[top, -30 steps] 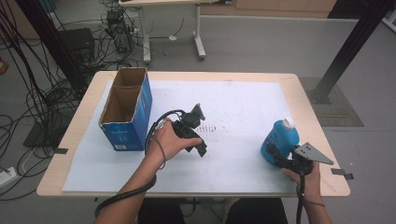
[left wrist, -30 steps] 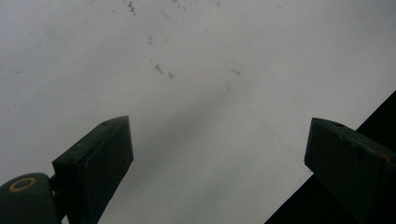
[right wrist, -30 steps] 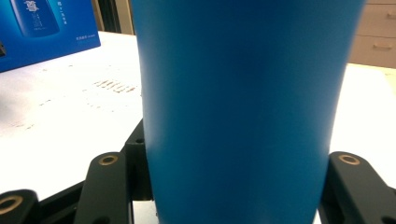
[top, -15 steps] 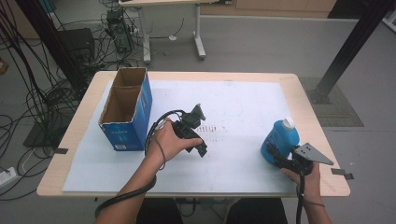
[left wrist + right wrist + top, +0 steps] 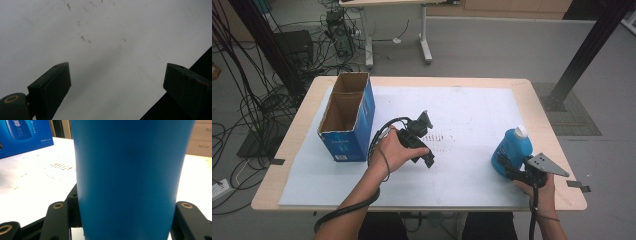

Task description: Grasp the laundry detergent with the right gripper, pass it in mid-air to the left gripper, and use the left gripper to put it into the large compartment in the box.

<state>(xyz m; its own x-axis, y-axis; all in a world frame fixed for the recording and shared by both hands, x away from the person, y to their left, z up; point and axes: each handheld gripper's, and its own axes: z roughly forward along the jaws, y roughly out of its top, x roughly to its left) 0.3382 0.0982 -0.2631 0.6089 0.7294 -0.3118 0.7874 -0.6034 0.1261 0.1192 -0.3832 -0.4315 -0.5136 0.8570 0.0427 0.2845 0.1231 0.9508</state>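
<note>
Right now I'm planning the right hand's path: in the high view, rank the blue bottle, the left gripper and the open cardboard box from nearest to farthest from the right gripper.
1. Blue bottle: clamped upright in the right gripper, near the table's right edge.
2. Left gripper: mid-table, jaws open over the white sheet.
3. Cardboard box: far left, open-topped.

Our left tongs (image 5: 117, 87) stand wide apart, nothing between them, over the speckled white sheet (image 5: 105, 37); perhaps the bench edge (image 5: 172, 110) lower right.

Box (image 5: 347, 120) at table's (image 5: 542, 107) left, bottle (image 5: 512, 147) upright at right, well apart
</note>
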